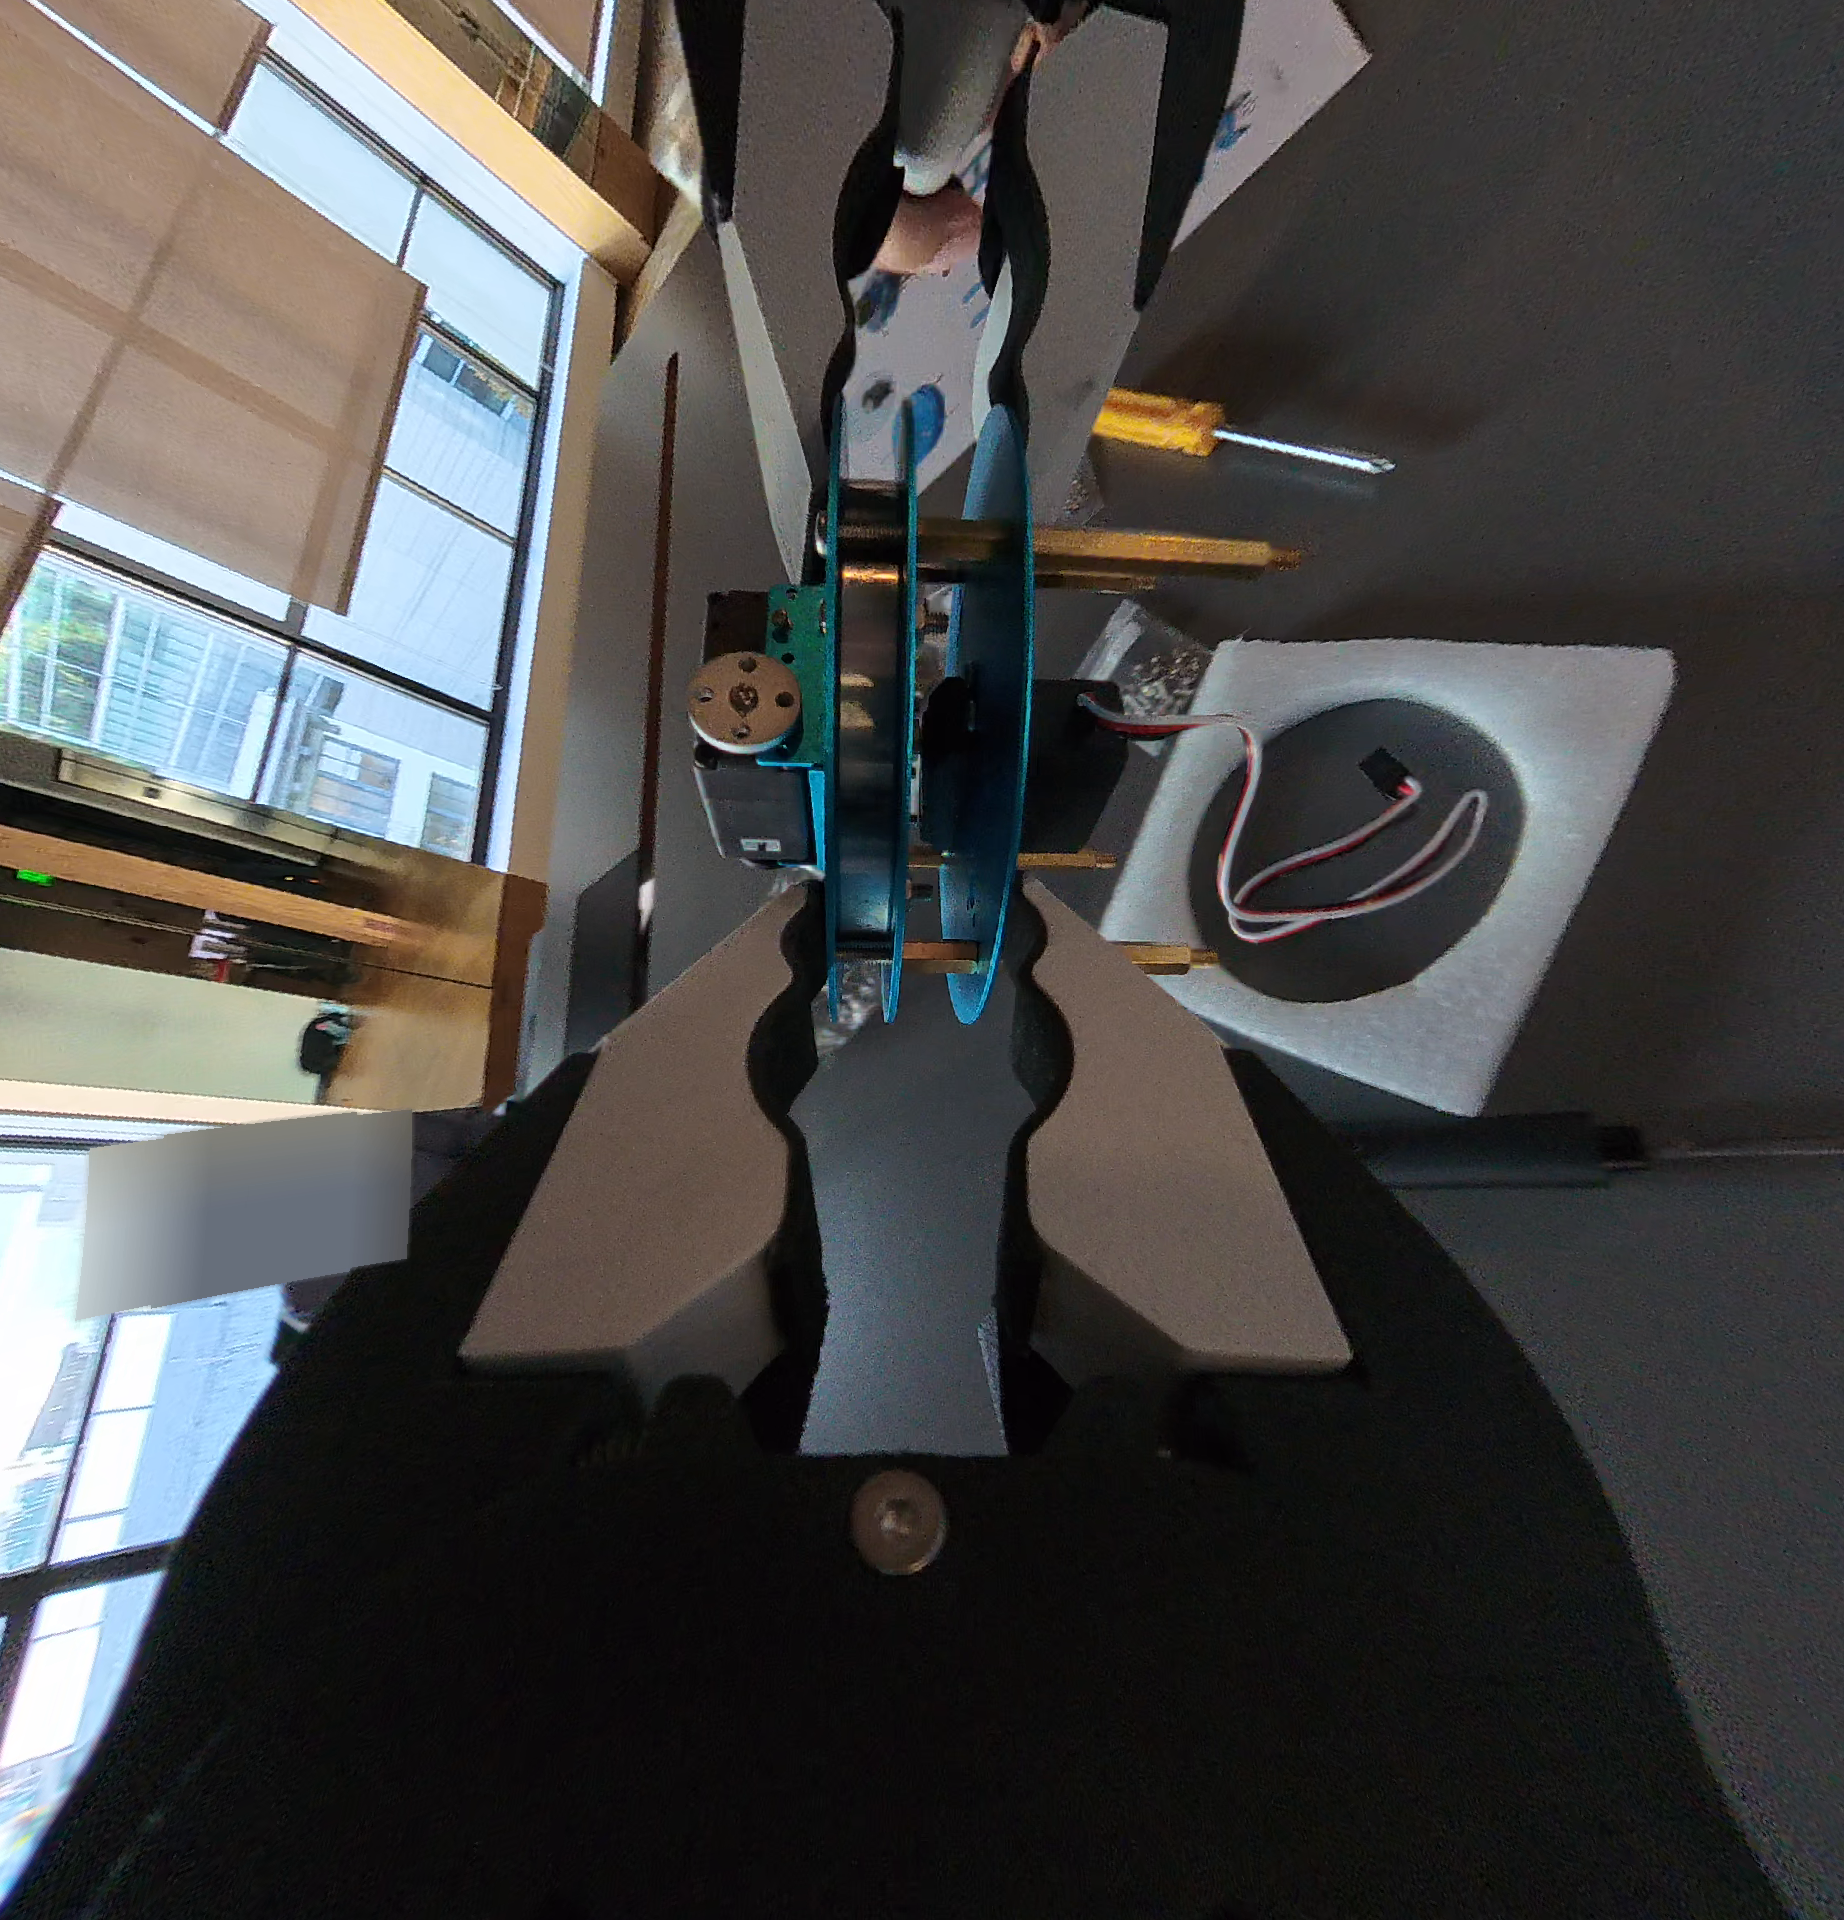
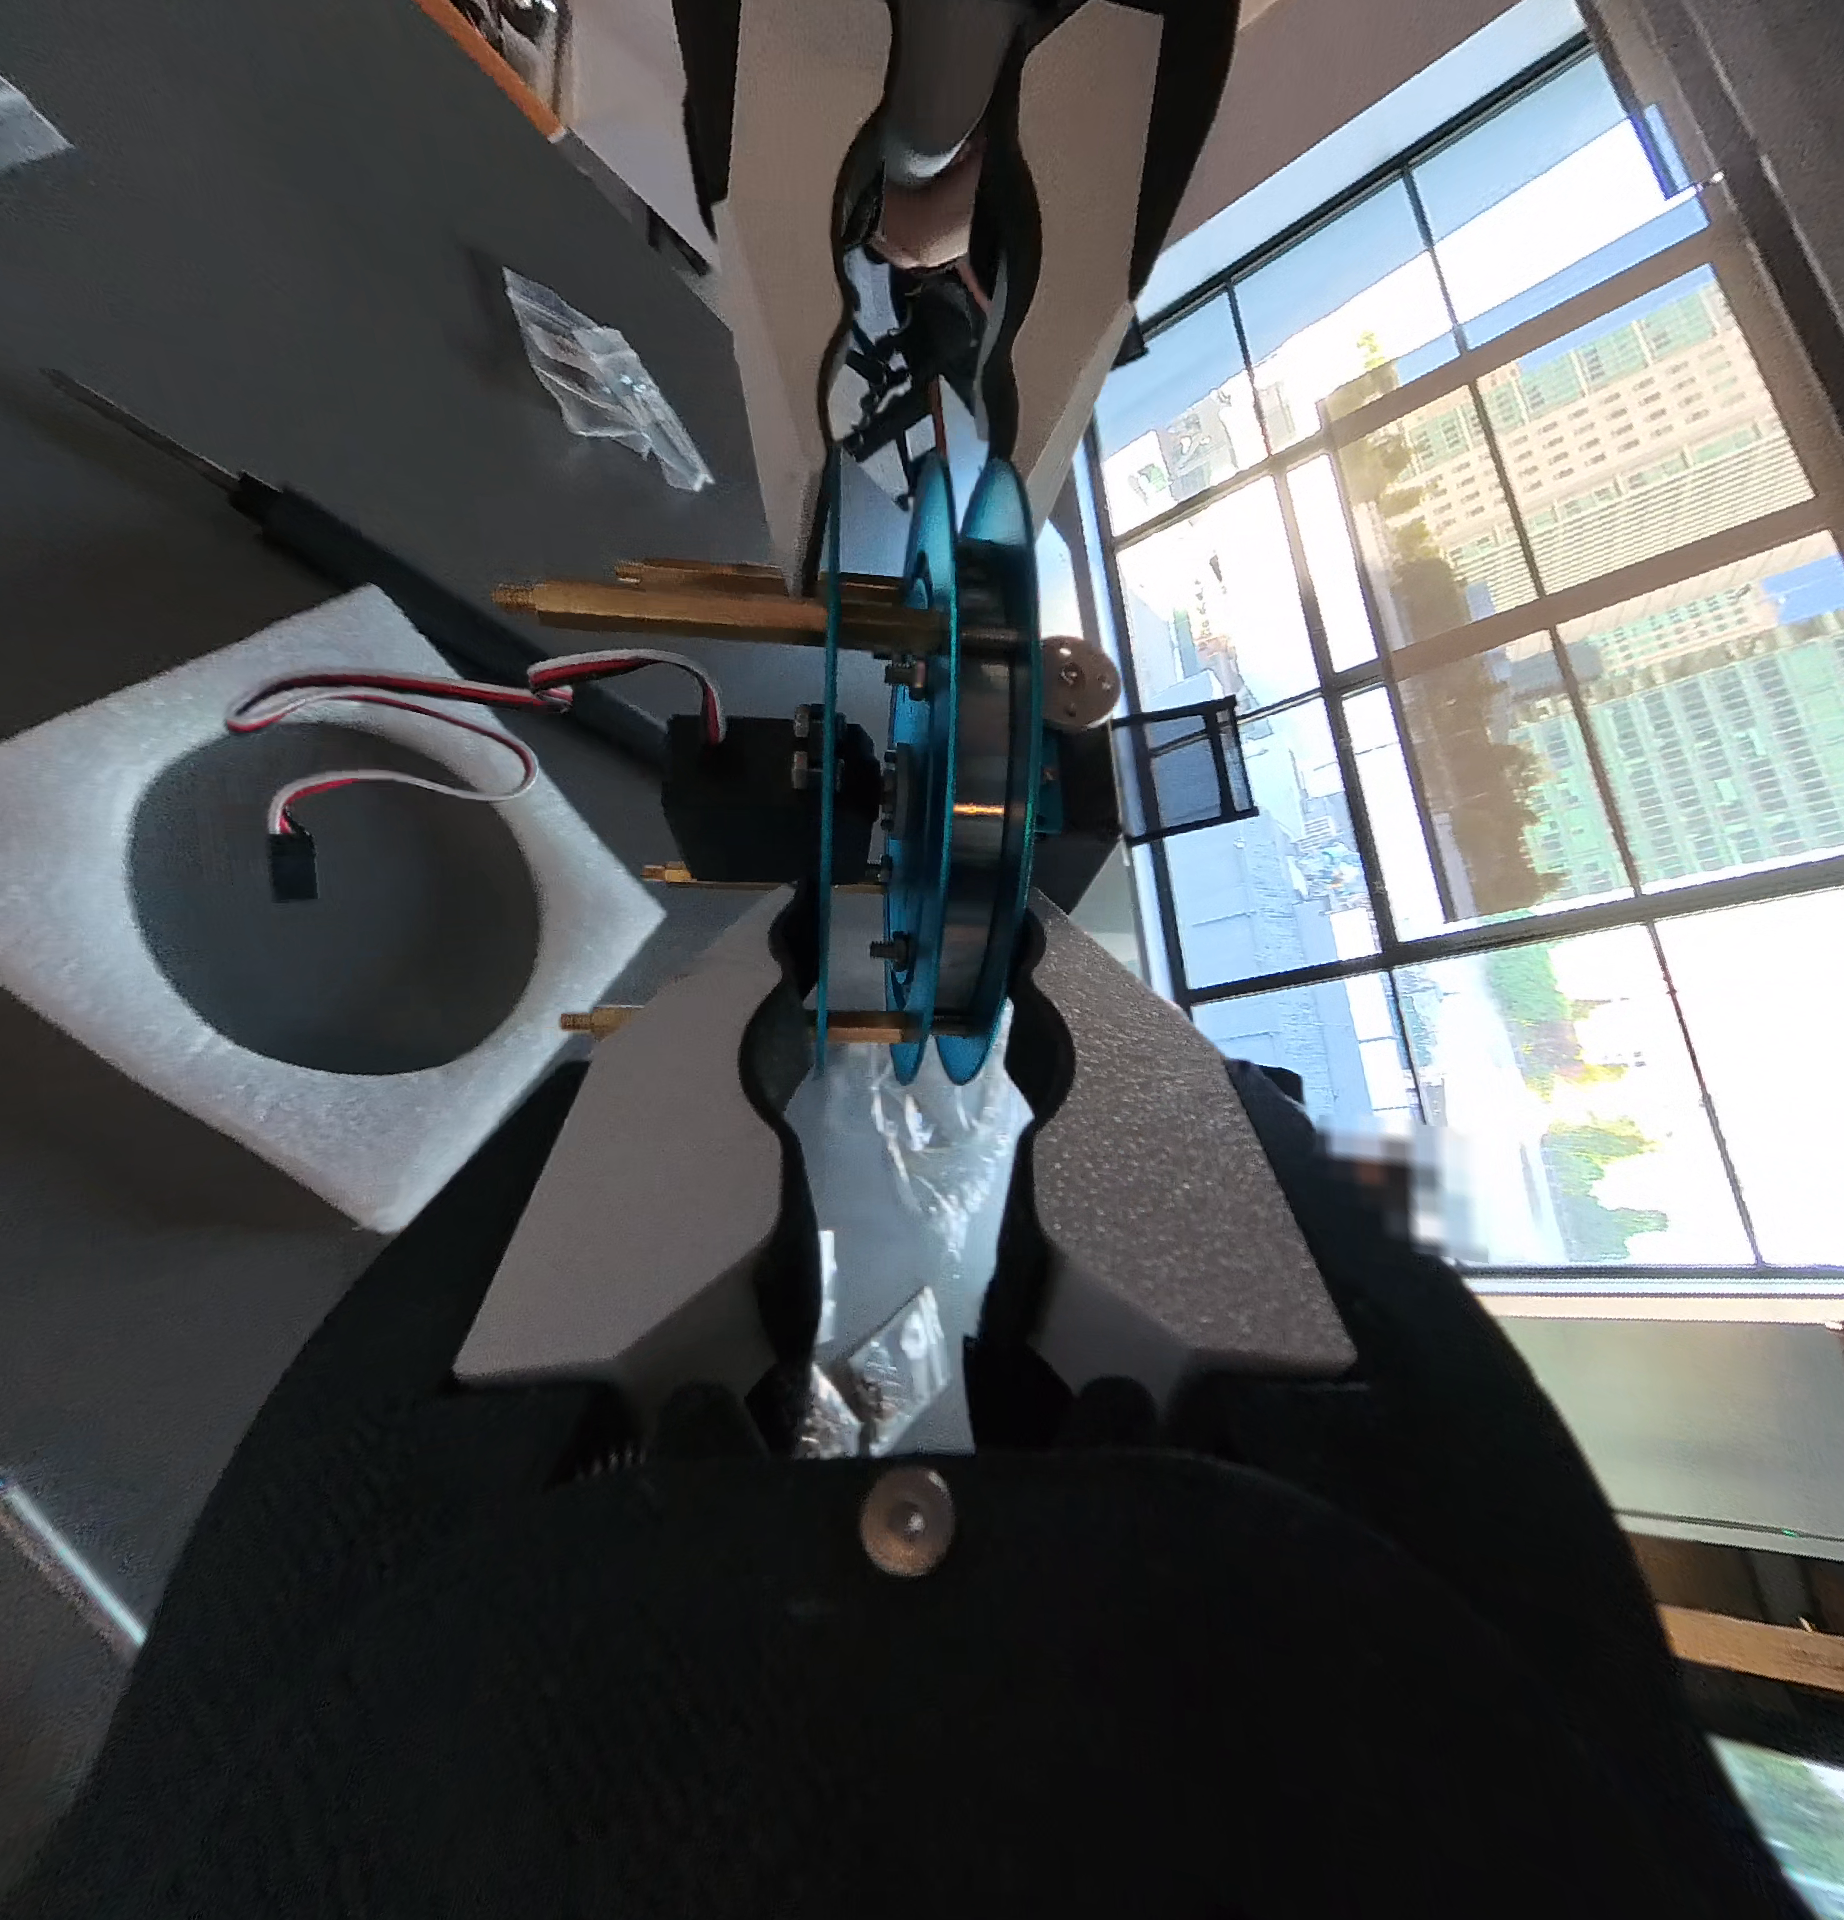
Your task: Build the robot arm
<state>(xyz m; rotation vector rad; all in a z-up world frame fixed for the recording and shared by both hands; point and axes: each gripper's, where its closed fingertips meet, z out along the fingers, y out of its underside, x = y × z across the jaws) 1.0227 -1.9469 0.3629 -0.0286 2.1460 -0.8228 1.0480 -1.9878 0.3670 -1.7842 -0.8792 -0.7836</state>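
A stack of blue round plates (image 1: 991, 623) joined by brass standoffs, with black servos and a silver servo horn (image 1: 743, 701), hangs in the air on its side between both grippers. My left gripper (image 1: 918, 935) is shut on the stack's near rim. My right gripper (image 1: 923, 410) clamps the far rim in the same view. In the right wrist view my right gripper (image 2: 913, 966) is shut on the plate stack (image 2: 923, 779), with the left gripper (image 2: 918, 436) opposite. A red, white and black servo cable (image 2: 409, 696) trails from the stack onto a foam block.
A white foam block (image 1: 1417, 1039) with a round hole lies on the dark grey table (image 1: 1624, 312). A yellow-handled screwdriver (image 1: 1167, 421), a black tool (image 2: 305, 520), small plastic bags of hardware (image 2: 606, 384) and a white printed sheet (image 1: 1282, 94) lie around. Large windows (image 2: 1520, 623) stand beyond the table. The gap from one gripper's tips to the other's is roughly 6 cm. It is some 12 cm from my left tips to the white foam block (image 1: 1417, 1039).
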